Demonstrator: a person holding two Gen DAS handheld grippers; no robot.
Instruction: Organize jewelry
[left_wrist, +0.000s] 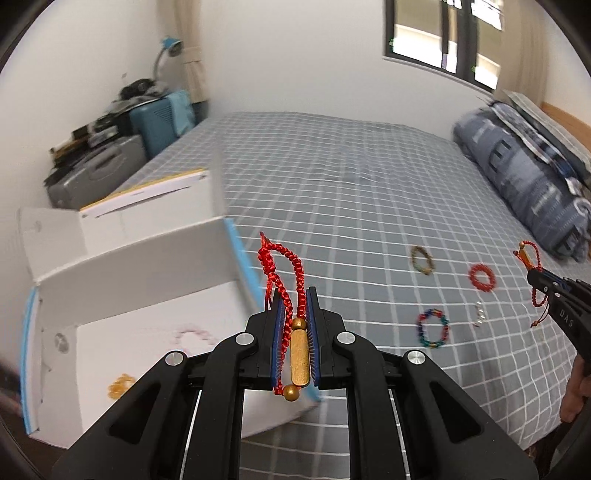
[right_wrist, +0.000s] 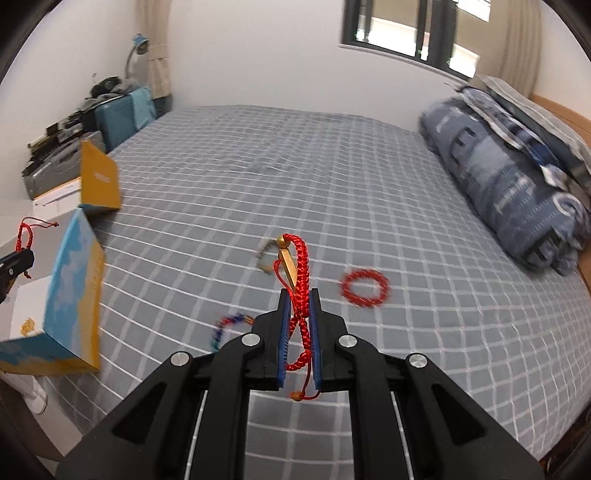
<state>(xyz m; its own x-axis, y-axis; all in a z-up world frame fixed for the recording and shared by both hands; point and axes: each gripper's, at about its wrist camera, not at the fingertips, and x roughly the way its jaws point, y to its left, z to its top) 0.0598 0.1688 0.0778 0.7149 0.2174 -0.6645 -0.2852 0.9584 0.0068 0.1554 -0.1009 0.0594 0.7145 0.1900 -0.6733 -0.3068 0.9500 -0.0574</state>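
My left gripper (left_wrist: 294, 295) is shut on a red braided cord bracelet with a gold bar (left_wrist: 299, 356), held above the open white box (left_wrist: 147, 280) at the bed's left edge. Inside the box lie a pale pink bracelet (left_wrist: 194, 334) and a yellow bead bracelet (left_wrist: 120, 384). My right gripper (right_wrist: 298, 295) is shut on a second red braided bracelet with a gold bar (right_wrist: 300, 273), above the checked bedsheet (right_wrist: 295, 166). On the sheet lie a red bead bracelet (right_wrist: 365, 288), a multicoloured bead bracelet (left_wrist: 433, 328), a brownish bracelet (left_wrist: 422, 260) and a small silver piece (left_wrist: 479, 314).
The box shows blue and yellow outer walls (right_wrist: 75, 295), with a yellow lid flap (right_wrist: 99, 181) behind it. A folded blue quilt (right_wrist: 509, 192) lies along the bed's right side. Suitcases and clutter (left_wrist: 110, 155) stand by the far left wall. A window (right_wrist: 410, 29) is behind the bed.
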